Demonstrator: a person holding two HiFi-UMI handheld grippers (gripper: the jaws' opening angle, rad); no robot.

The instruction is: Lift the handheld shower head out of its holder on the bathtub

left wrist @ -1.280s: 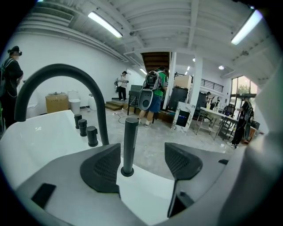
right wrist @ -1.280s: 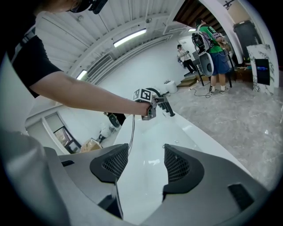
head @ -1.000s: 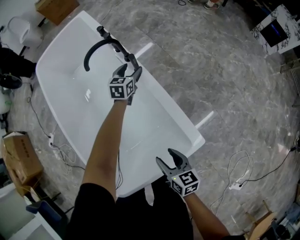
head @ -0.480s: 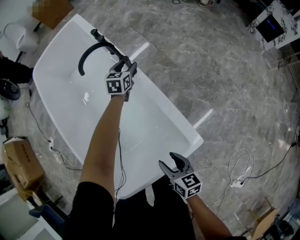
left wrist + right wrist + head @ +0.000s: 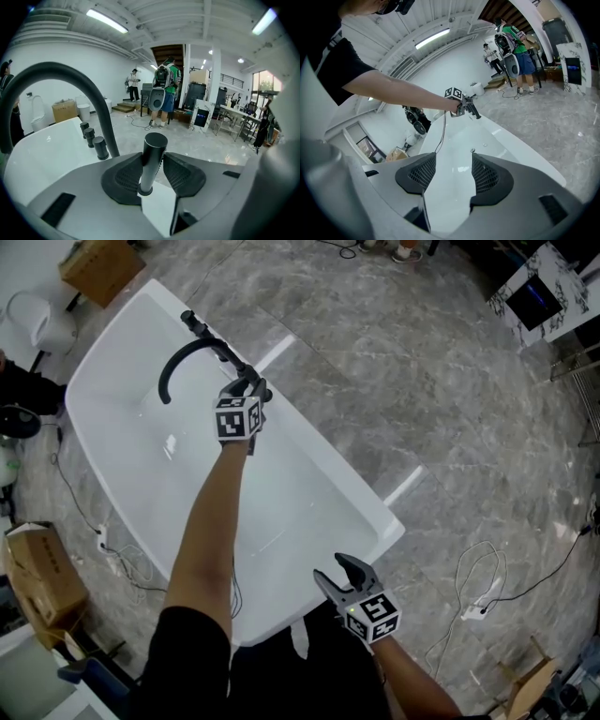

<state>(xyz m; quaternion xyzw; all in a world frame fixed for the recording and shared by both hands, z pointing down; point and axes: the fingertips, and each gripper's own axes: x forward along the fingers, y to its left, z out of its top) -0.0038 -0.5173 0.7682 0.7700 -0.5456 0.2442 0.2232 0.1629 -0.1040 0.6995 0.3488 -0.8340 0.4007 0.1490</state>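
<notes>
The handheld shower head point(image 5: 155, 140) is a black cylinder that stands upright in its holder on the rim of the white bathtub point(image 5: 309, 493). My left gripper point(image 5: 153, 161) has both pads against the cylinder and its jaws are closing on it. In the head view this gripper point(image 5: 251, 388) sits on the tub's far rim and hides most of the shower head. A black arched faucet spout point(image 5: 183, 357) and small black knobs point(image 5: 93, 140) stand just to the left. My right gripper point(image 5: 339, 573) hangs open over the tub's near end, with nothing between its pads point(image 5: 424, 173).
Cardboard boxes point(image 5: 42, 568) lie on the floor left of the tub, and another box point(image 5: 94, 268) stands beyond it. White cables point(image 5: 478, 587) trail over the grey marble floor at the right. People point(image 5: 164, 84) stand far behind the tub.
The left gripper's jaws have come together from wide open round the shower head's handle. The right gripper has stayed where it was.
</notes>
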